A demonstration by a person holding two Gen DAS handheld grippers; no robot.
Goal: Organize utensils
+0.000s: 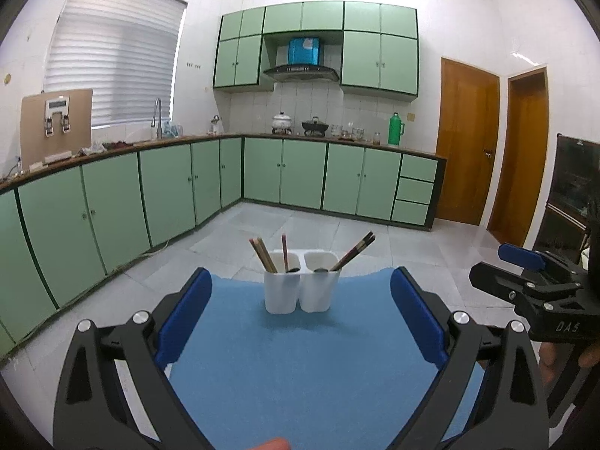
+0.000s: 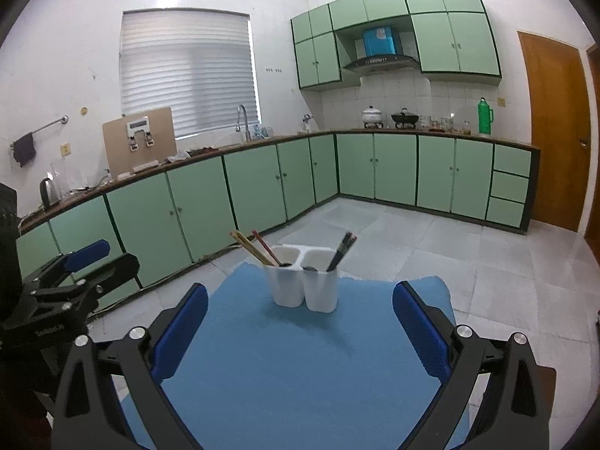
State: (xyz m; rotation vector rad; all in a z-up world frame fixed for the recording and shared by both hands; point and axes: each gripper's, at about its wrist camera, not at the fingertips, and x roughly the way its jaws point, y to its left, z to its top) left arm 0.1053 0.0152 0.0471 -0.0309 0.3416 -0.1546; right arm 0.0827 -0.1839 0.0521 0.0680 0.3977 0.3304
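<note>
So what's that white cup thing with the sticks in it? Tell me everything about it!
The white holder looks like smooth plastic, with two joined compartments, open on top. It stands upright on the blue mat, near its far edge. The left compartment holds tan chopsticks and one reddish stick; the right holds dark chopsticks, leaning outward. A dark spoon-like tip shows in each. Nothing else touches it.
</note>
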